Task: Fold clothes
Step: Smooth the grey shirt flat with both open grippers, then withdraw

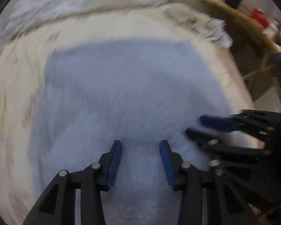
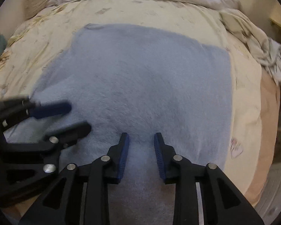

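The cream bed cover (image 2: 159,13) carries a light blue fleece garment (image 2: 140,78), spread flat in its middle; above the near edge, the right gripper (image 2: 141,140) and left gripper (image 1: 140,147) both stand released, fingers apart, side by side

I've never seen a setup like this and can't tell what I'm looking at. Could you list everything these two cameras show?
Fleece cloth: one, light blue, spread flat on the bed, below both grippers.
Bed cover: one, cream with a faint print, under the fleece cloth.
Crumpled bedding: one heap, whitish grey, along the far and right edges of the bed.
Cardboard box: one, brown, beside the bed; blurred, something red in it.
Left gripper: one, black with blue pads, jaws open over the near edge of the fleece.
Right gripper: one, black with blue pads, jaws open, close beside the left gripper.
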`<act>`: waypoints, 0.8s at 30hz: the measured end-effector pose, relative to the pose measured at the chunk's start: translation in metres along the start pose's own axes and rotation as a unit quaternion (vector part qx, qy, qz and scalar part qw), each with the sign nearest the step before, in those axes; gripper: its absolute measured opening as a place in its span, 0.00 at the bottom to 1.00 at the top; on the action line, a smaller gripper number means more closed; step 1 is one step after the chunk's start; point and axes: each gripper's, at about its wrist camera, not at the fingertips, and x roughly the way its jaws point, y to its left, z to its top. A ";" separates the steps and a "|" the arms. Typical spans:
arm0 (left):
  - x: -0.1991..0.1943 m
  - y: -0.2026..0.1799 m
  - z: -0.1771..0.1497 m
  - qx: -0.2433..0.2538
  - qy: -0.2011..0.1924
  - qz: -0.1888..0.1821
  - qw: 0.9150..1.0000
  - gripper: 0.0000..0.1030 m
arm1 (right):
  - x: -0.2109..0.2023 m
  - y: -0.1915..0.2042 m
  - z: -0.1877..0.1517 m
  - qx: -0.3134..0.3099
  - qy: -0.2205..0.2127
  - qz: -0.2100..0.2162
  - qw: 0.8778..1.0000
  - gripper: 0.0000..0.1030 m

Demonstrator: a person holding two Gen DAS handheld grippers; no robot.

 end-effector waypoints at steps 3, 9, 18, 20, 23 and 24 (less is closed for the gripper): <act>-0.006 -0.007 -0.023 0.014 -0.013 0.026 0.999 0.47 | -0.005 0.006 -0.018 -0.009 -0.012 -0.043 0.999 0.56; -0.024 -0.016 -0.069 0.015 -0.021 0.062 0.998 0.65 | -0.031 -0.029 -0.071 0.061 -0.010 -0.041 0.997 0.89; -0.081 0.011 -0.118 -0.017 -0.042 0.040 0.998 0.68 | -0.071 -0.044 -0.123 0.084 0.003 -0.023 0.996 0.90; -0.112 0.012 -0.127 -0.017 -0.067 0.056 0.996 0.68 | -0.096 -0.045 -0.132 0.077 -0.029 -0.002 0.997 0.90; -0.156 0.020 -0.145 -0.033 -0.131 0.051 0.990 0.77 | -0.143 -0.039 -0.148 0.058 -0.114 0.024 0.992 0.90; -0.166 0.023 -0.152 -0.044 -0.151 0.053 0.986 0.77 | -0.154 -0.037 -0.154 0.060 -0.138 0.028 0.988 0.91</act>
